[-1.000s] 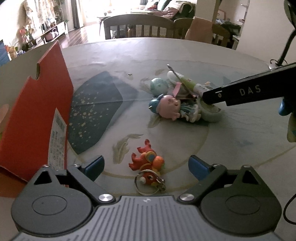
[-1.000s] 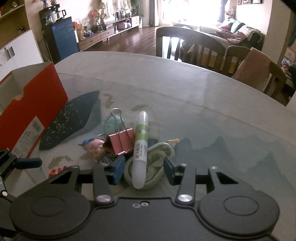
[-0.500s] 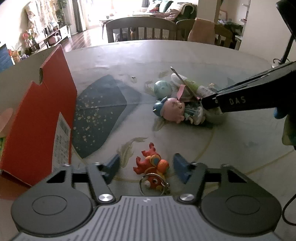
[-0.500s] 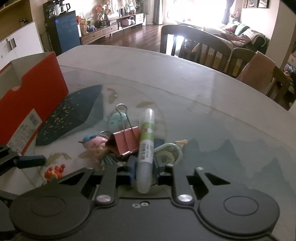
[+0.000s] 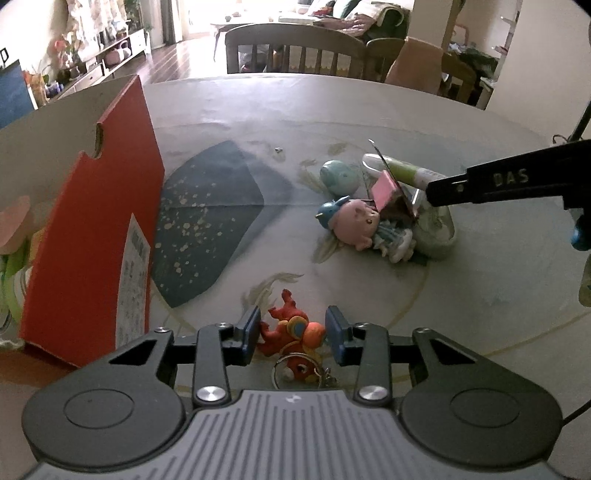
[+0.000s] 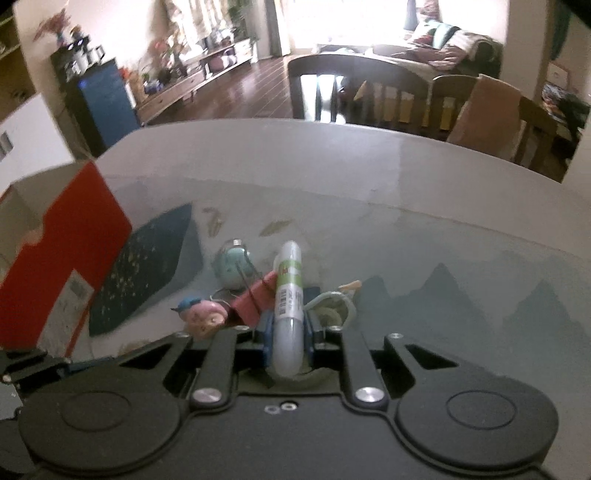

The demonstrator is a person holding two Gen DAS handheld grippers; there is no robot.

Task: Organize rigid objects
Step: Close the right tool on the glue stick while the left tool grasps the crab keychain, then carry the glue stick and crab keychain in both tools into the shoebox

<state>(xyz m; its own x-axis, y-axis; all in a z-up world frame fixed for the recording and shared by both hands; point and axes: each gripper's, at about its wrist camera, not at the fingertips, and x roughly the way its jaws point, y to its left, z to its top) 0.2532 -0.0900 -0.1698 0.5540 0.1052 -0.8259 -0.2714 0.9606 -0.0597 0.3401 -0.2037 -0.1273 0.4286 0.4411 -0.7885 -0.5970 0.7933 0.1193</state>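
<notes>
right gripper [image 6: 289,341] clamping glue stick [image 6: 290,295] — long axis pointing away, lengthwise between jaws

Premises: a private home — open-plan dining and living area. Evidence: round dining table [image 5: 369,110] under a patterned cover, wooden spindle-back chairs [image 5: 295,51] at its far edge, a sofa with throws [image 6: 450,40] beyond, dark wood flooring [image 6: 255,85], a low sideboard with potted plants [image 6: 184,81] — and a bright curtained window [image 6: 332,22].

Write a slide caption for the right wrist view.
Right hand-held gripper clamps the white tube beside a pink binder clip.
</notes>
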